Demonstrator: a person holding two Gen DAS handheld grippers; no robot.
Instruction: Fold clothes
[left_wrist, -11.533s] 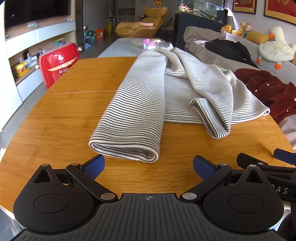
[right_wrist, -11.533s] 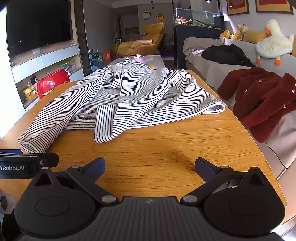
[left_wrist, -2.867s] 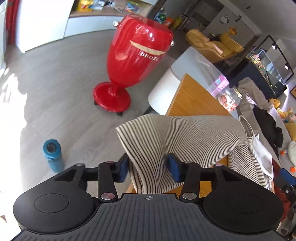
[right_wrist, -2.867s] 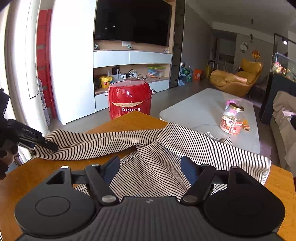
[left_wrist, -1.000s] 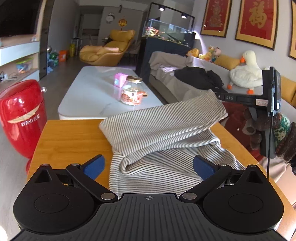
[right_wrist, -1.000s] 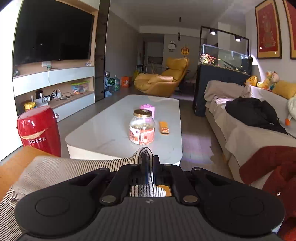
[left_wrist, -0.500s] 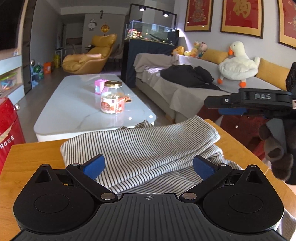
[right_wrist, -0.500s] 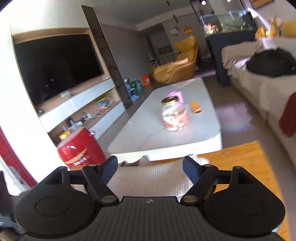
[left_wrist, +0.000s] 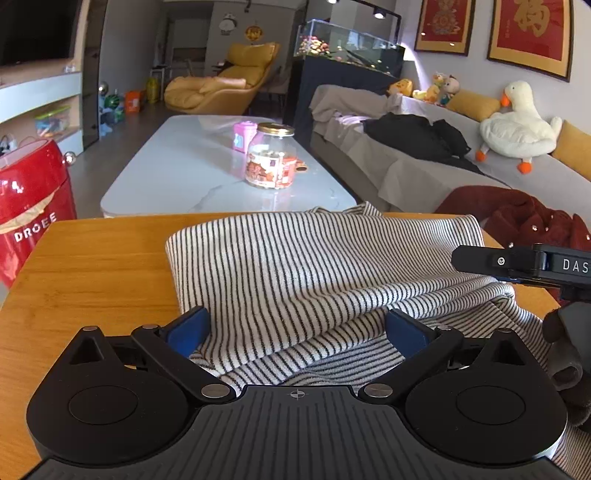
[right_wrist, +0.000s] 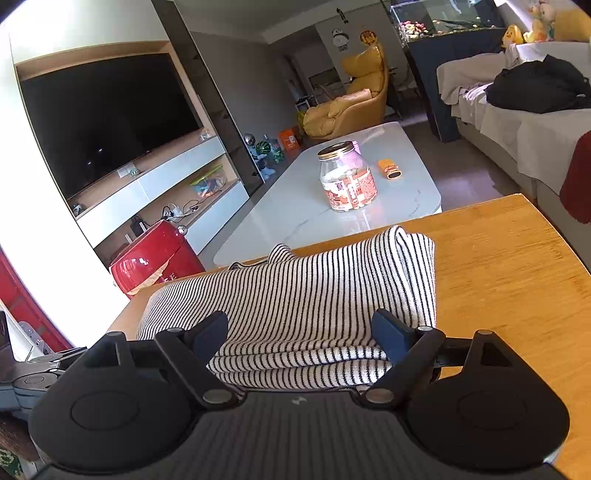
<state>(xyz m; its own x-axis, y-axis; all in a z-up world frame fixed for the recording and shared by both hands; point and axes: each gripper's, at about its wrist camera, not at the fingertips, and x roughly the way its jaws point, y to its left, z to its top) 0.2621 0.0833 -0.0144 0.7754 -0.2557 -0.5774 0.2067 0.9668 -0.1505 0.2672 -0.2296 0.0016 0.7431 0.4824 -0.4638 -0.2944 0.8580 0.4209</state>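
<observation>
Striped garment (left_wrist: 317, 266) lies folded in layers on wooden table (left_wrist: 92, 266). Left gripper (left_wrist: 295, 330) jaws spread wide, gripping nothing, fabric between them. Right gripper (right_wrist: 301, 338) likewise wide, empty, over folded edge.

Living room: white coffee table (left_wrist: 192, 166), grey sofa (left_wrist: 424, 166), yellow armchair (left_wrist: 221, 88), wall-mounted TV (right_wrist: 107, 114).

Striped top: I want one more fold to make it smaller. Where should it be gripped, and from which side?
Probably grip the striped top at its near edge, where stacked layers lie between the open right gripper fingers. Come in low from the near side along the wooden table; the far edge is a rounded fold, harder to pinch.
</observation>
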